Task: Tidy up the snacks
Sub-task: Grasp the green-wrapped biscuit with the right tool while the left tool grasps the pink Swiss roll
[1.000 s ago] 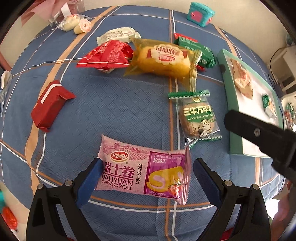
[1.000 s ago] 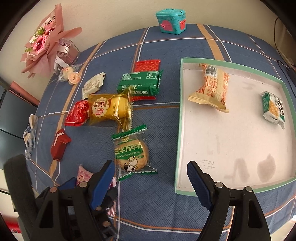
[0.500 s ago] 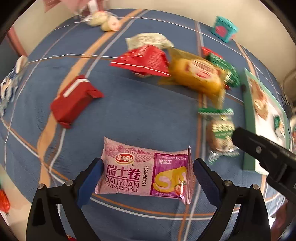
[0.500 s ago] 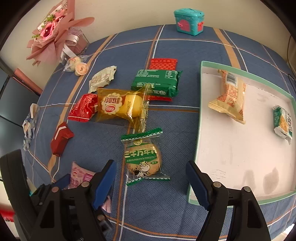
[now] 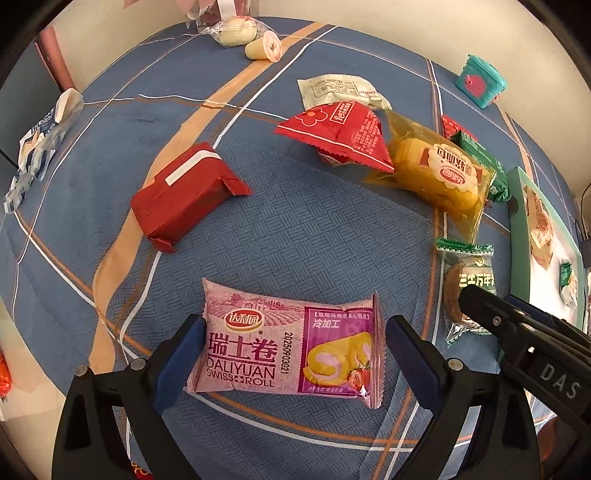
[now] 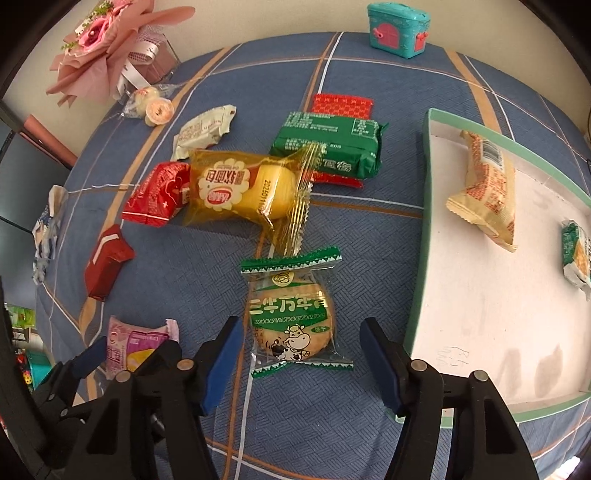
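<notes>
My left gripper (image 5: 291, 354) is open, its jaws on either side of a pink Swiss roll packet (image 5: 288, 341) lying on the blue cloth; the packet also shows in the right wrist view (image 6: 138, 345). My right gripper (image 6: 301, 363) is open around a green-edged round biscuit packet (image 6: 291, 314), which also shows in the left wrist view (image 5: 467, 284). A green-rimmed white tray (image 6: 419, 266) on the right holds an orange-patterned packet (image 6: 487, 192) and a small green packet (image 6: 576, 254).
A yellow cake packet (image 6: 247, 188), a red packet (image 6: 159, 195), a dark red packet (image 6: 107, 262), a green packet (image 6: 328, 144) over a red one, a white packet (image 6: 203, 129), a teal toy box (image 6: 397, 33) and a pink bouquet (image 6: 107, 48) lie farther back.
My left gripper has closed in around the pink Swiss roll packet and turned left. My right gripper has moved left and down from beside the tray until it brackets the biscuit packet.
</notes>
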Motion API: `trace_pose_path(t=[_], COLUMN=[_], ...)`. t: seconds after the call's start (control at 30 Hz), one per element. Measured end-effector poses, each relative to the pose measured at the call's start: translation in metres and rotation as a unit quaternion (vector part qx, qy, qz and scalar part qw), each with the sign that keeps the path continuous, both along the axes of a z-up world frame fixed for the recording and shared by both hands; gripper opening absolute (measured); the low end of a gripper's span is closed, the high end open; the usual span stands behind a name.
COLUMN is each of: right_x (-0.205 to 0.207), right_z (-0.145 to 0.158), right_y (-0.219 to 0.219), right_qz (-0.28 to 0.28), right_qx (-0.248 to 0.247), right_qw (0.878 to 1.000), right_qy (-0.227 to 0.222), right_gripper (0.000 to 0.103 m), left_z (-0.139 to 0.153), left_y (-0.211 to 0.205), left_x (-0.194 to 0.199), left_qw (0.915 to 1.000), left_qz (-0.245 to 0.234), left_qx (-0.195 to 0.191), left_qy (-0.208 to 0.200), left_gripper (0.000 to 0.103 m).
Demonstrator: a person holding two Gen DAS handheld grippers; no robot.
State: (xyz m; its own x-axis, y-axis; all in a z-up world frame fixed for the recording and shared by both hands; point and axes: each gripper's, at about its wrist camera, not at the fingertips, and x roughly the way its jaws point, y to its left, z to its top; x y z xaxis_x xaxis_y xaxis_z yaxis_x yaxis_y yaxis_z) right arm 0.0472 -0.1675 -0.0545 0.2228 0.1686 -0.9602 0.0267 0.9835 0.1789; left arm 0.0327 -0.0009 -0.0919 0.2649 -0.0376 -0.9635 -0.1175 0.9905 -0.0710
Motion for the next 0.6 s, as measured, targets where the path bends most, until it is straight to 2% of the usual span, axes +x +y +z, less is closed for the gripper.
trace_pose_path(t=[0.23, 0.3, 0.4, 0.53, 0.57, 0.6], right_x=[0.003, 0.005, 0.006, 0.002, 0.002, 0.001], right_z=[-0.010, -0.012, -0.014, -0.012, -0.011, -0.011], right_y=[0.003, 0.004, 0.004, -0.003, -0.004, -0.006], right_qz=[0.001, 0.001, -0.002, -0.010, -0.011, -0.012], right_qx=[-0.001, -0.002, -0.002, -0.001, -0.002, -0.002], right_qw=[1.000, 1.000, 1.000, 1.000, 1.000, 1.000], right_qy=[0.010, 0.013, 0.017, 0.016, 0.016, 0.017], right_gripper=[0.063, 0.057, 0.054, 0.053, 0.053, 0.053], left_z=[-0.004, -0.006, -0.007, -0.002, -0.001, 0.000], left_y=[-0.008, -0.007, -0.007, -0.001, 0.001, 0.002], left_x=[-0.002, -0.002, -0.003, -0.005, -0.006, -0.006], left_qw=[1.0000, 1.0000, 1.0000, 0.9997, 0.9996, 0.9996], left_qz=[-0.002, -0.002, -0.002, 0.007, 0.010, 0.011], left_qx=[-0.002, -0.003, -0.006, -0.021, -0.022, -0.022], left_qy=[0.003, 0.004, 0.002, -0.009, -0.012, -0.014], left_gripper=[0.098, 0.098, 0.096, 0.089, 0.082, 0.081])
